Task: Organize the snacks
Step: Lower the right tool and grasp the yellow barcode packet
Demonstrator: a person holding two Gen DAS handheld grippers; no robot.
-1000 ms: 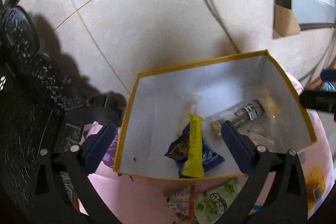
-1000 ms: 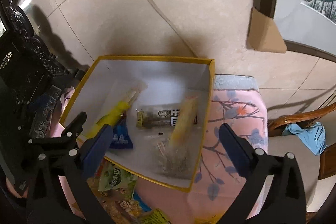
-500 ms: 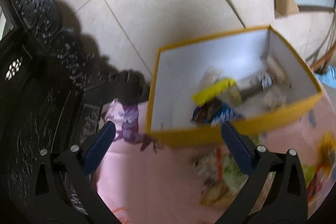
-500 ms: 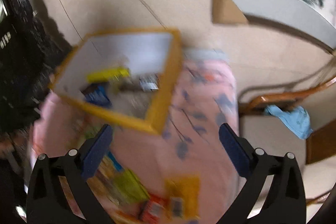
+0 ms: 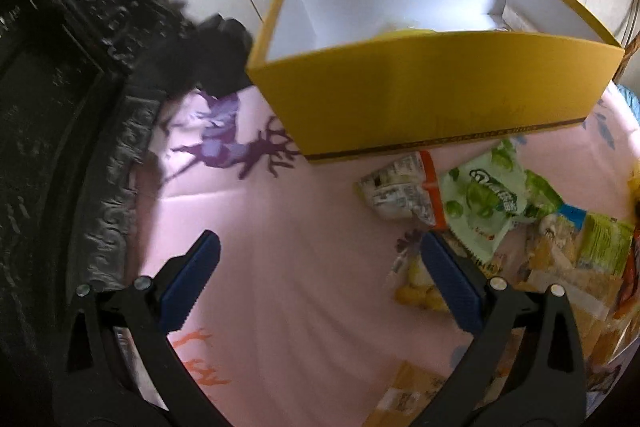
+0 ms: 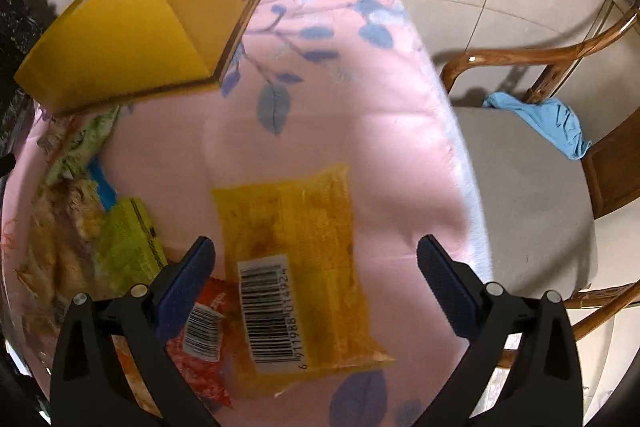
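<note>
My right claw (image 6: pixel 312 263) hangs over the yellow packet (image 6: pixel 298 267), its jaws closing but with neither pad touching it, so nothing is pinched yet. The packet lies flat on the pink cloth (image 6: pixel 360 131), barcode side up. Its long axis runs from my wrist out toward the box, tilted a little to the left, which suits me: the jaws straddle the short width, the easier span to nip. Just beside its lower left corner, and I think partly under it, sits a red wrapper (image 6: pixel 200 355), close enough that my left pad could catch it too.

My left claw (image 5: pixel 316 279) is spread wide and empty over bare cloth. Its right pad sits in front of a small bag of yellow pieces (image 5: pixel 416 287). Past that, the loose snacks lie in a heap: a white-and-orange pack (image 5: pixel 400 191) and a green bag (image 5: pixel 488 203), overlapping, not yet sorted.

Farthest stands the yellow box (image 5: pixel 436 87), open-topped and white inside, its long side facing me. I judge it is the place where the snacks go; something yellow shows just above its front wall.
</note>
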